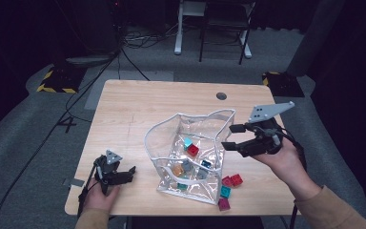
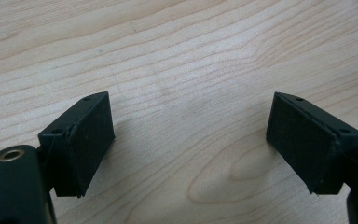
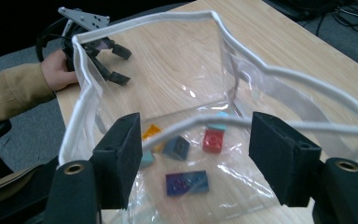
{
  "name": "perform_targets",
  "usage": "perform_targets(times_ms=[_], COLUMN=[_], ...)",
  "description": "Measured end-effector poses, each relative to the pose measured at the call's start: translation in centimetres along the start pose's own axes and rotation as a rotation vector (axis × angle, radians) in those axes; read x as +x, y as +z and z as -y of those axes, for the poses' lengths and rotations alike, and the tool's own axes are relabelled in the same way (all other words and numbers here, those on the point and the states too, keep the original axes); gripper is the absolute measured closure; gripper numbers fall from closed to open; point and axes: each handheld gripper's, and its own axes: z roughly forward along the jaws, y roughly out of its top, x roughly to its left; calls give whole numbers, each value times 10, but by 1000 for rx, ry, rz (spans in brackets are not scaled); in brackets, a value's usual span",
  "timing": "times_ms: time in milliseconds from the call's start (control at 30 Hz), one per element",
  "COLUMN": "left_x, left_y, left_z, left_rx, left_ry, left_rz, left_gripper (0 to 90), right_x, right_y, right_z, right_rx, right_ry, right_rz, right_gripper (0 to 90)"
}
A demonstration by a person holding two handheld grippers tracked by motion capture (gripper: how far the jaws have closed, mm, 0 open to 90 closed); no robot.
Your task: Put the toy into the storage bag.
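Note:
A clear plastic bag [image 1: 190, 148] with a white rim stands open mid-table and holds several coloured bricks. My right gripper [image 1: 232, 137] hovers at the bag's right rim, jaws apart. In the right gripper view the gripper [image 3: 196, 154] is open, and the near white rim [image 3: 200, 120] runs across between the pads without touching them. Below the rim lie a red brick [image 3: 213, 140], an orange brick [image 3: 151, 131] and a purple brick [image 3: 187, 182]. My left gripper [image 1: 126, 174] rests at the table's front left. It stands open [image 2: 191, 144] over bare wood.
Beside the bag's front right corner lie loose bricks: a red one [image 1: 237, 179], a teal one [image 1: 225, 192] and a magenta one [image 1: 224, 204]. The wooden table [image 1: 138, 105] has a cable hole [image 1: 221, 96] at the back. Cables and a chair stand beyond it.

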Motion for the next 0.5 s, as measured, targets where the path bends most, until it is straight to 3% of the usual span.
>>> perform_targets(times_ms=[267,400,500], left_x=[0,0,0], left_y=[0,0,0], left_z=[0,0,0], left_rx=[1,1,1], left_ry=[0,0,0], left_rz=[4,4,4], left_gripper=[153,153,153], right_x=[-2,-3,-4], right_y=[-5,1,11], right_z=[53,77,97], right_rx=[-6,21,72], right_ry=[69,89,88], right_rz=[76,110,158], right_gripper=[358,362,362])
